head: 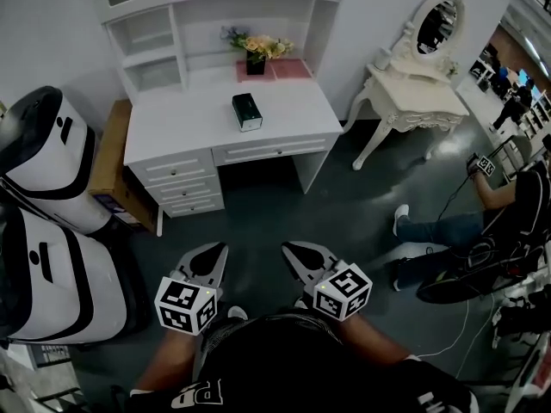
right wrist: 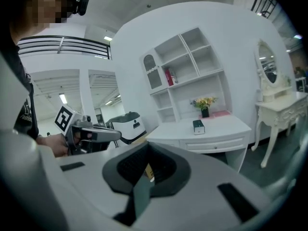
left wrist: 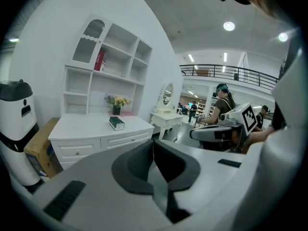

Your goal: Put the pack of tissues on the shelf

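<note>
**Both grippers closed, and well short of the desk**

The left hand-held grey gripper (head: 217,251) has its jaws pressed together with nothing between them, and so does the right hand-held grey gripper (head: 291,249). Dark floor lies between them and the white wooden desk with drawers (head: 185,127). The dark green rectangular pack of tissues (head: 247,112) lies on the desktop, near its middle, in front of the small dark vase of flowers (head: 256,54).

Judged from here, the risks are these:
- Closed jaws would push the pack across the smooth top towards the vase, so they need to spread before they arrive.
- A shallow pinch on a soft pack may slip during the lift.
- The white open-fronted shelf unit (head: 155,33) has narrow compartments, so a tilted pack could catch an edge.

The head view shows the pack's top face and where it lies, but crops the upper shelves. Both gripper views show the compartments face-on, with a red book (left wrist: 100,60) in one upper compartment. Each also shows the other gripper.
</note>
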The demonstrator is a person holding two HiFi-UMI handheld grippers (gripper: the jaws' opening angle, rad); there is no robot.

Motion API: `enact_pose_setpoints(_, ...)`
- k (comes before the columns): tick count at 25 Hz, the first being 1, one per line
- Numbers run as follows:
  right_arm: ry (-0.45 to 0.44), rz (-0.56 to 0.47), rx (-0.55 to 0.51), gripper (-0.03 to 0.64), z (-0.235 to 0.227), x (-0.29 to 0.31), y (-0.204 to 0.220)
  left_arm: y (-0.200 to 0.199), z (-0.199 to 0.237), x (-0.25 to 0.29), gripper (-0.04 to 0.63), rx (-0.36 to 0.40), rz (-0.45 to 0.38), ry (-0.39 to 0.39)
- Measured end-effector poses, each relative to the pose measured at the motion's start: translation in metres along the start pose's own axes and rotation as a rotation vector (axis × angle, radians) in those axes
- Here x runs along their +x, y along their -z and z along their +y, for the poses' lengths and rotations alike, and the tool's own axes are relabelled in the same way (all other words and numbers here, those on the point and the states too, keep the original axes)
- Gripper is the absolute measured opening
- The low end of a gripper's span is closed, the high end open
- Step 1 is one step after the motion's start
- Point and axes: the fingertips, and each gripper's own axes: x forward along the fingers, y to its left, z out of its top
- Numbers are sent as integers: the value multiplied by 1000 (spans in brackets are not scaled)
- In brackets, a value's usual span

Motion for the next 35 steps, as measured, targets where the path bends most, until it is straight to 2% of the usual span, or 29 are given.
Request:
enact_pose_setpoints(8,40,-11,15,9,36,17,4,9,26,-28,17,-16,-3,55)
enact_pose_setpoints(16,63,6,13,9,44,29,8,18,44,-33,17,-52,-4,58)
enact_pose_setpoints(26,74,-11,49,9,4,57,-4,12,52,-3,17,-11,23,46)
enact_pose_setpoints(35,56,-21,28,9,-50,87,-36,-28,69,51,17,-13,2,31)
